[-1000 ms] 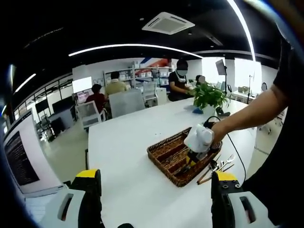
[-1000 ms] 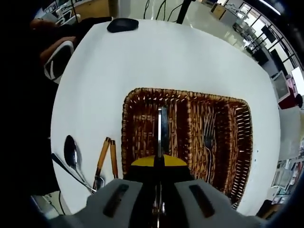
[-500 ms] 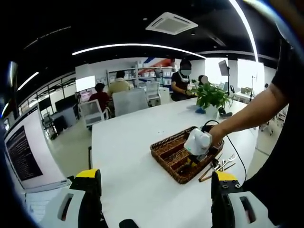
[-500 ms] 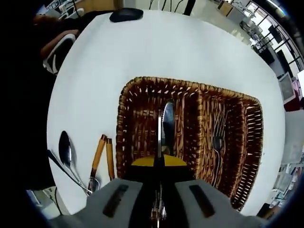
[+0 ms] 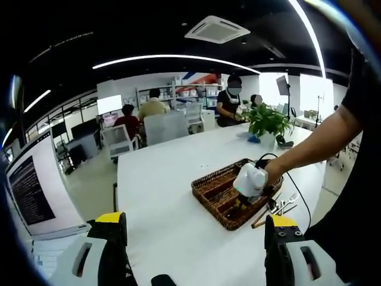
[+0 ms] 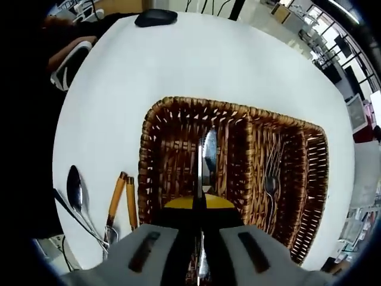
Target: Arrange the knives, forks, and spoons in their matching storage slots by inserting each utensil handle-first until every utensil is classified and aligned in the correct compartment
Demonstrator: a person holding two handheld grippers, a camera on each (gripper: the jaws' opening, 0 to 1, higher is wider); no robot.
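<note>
My right gripper [image 6: 199, 205] hangs over the wicker basket [image 6: 156, 125], its jaws clamped on a knife [image 6: 206, 156] whose blade points away from me above the left compartment. Forks [image 6: 271, 173] lie in the right compartment. Left of the basket, on the white table [image 6: 196, 59], wait spoons [image 6: 74, 189] and two wooden-handled utensils [image 6: 122, 199]. My left gripper [image 5: 193, 229] is held well back, jaws wide apart and holding nothing.

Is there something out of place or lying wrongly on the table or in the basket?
Yes. A spoon and two orange-handled utensils lie loose on the white table beside the wicker basket, not yet sorted. Forks lie in one compartment.
</note>
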